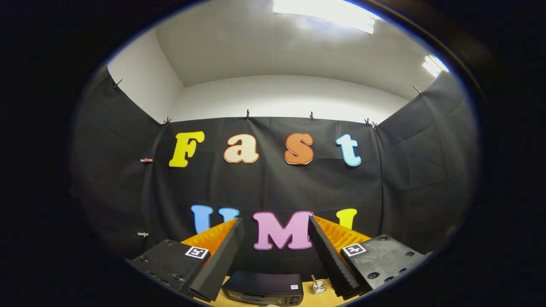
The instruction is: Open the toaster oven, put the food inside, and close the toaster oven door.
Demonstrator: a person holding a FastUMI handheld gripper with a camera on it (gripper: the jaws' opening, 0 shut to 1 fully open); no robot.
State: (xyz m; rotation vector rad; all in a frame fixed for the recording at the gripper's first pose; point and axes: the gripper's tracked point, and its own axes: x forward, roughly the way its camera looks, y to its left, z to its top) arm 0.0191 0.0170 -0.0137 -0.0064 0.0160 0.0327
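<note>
Nothing of the task done yet, judging by how things lie. Gripper [275, 238] held high and level, aimed at the booth wall rather than down at the work, fingers spread wide apart with nothing between them. Released, grasping nothing.

Oven [263, 289] low between the fingers, below and ahead of the tips, standing on the desk [318, 299]. Dark top and a strip of the front visible; too little of the front showing to say for certain whether the door is shut, though nothing hangs out or down from it, so probably closed. Handle not made out.

Small clear glass jar [318, 286] with something upright in it just beside the oven, on the side of the right finger, apart from the oven by a narrow gap. Whether this counts as the food: cannot tell. No other food made out on the desk.

All three steps left, by this reckoning: opening the door, loading the food, shutting the door. Next move likely a drop and a downward tilt to bring the oven front squarely ahead of the tips.
</note>
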